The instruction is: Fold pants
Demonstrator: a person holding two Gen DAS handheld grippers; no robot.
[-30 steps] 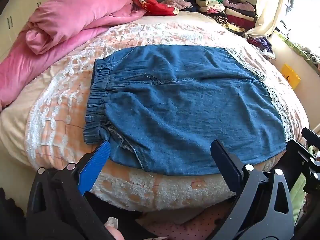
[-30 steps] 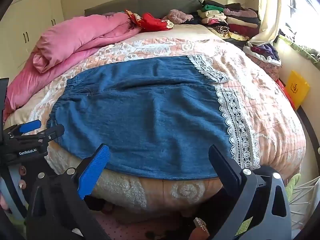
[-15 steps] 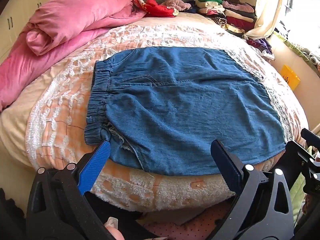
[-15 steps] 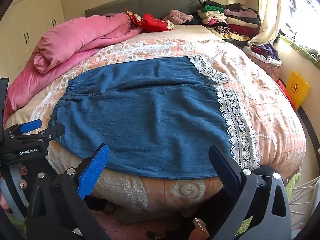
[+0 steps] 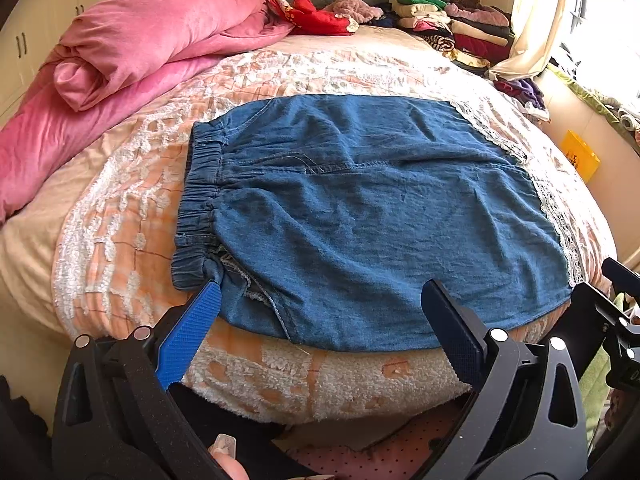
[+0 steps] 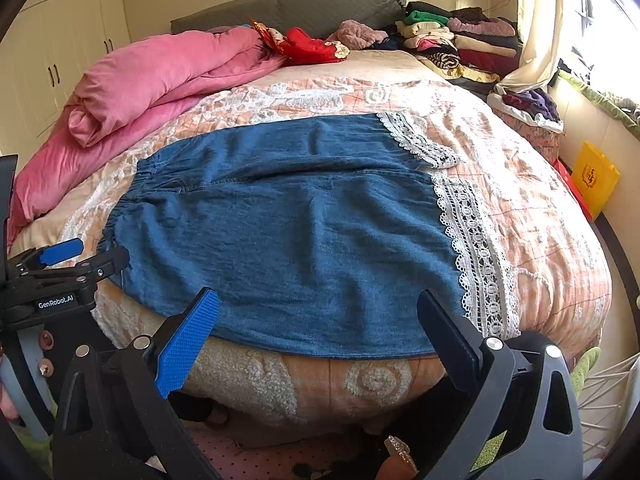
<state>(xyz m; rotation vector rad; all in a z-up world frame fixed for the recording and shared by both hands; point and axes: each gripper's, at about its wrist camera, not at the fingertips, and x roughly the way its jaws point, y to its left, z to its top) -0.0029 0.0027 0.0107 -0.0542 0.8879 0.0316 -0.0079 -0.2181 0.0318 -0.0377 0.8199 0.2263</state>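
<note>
Broadly, a bed (image 5: 120,208) with a peach, lace-patterned coverlet fills both wrist views, its near edge curving down toward the cameras. Along its far left side lies a bundled pink quilt (image 5: 132,48), rolled loosely and trailing toward the left edge; a grey headboard (image 6: 304,4) stands behind it. At the far right corner of the bed, folded clothes (image 6: 460,36) are stacked in a pile, with a red garment (image 6: 308,46) lying beside them near the headboard. Spread flat across the middle of the coverlet are the denim pants (image 5: 360,216), laid sideways: the gathered elastic waistband (image 5: 198,208) points to the left, and the white lace-trimmed leg hems (image 6: 472,248) point to the right. One leg lies beyond the other, a seam and shallow creases running along the length between them, and the nearer long edge follows the near edge of the bed. A yellow bag (image 6: 594,178) stands on the floor against the right wall. The left gripper (image 5: 320,296) hovers at the near edge, its jaws standing wide apart and holding nothing; the blue-padded fingertip (image 5: 192,328) sits just beside the waistband corner, though whether it touches cannot be told. The right gripper (image 6: 316,304) likewise stands with jaws spread and empty, poised over the near edge of the lower leg, close to the lace hem.
</note>
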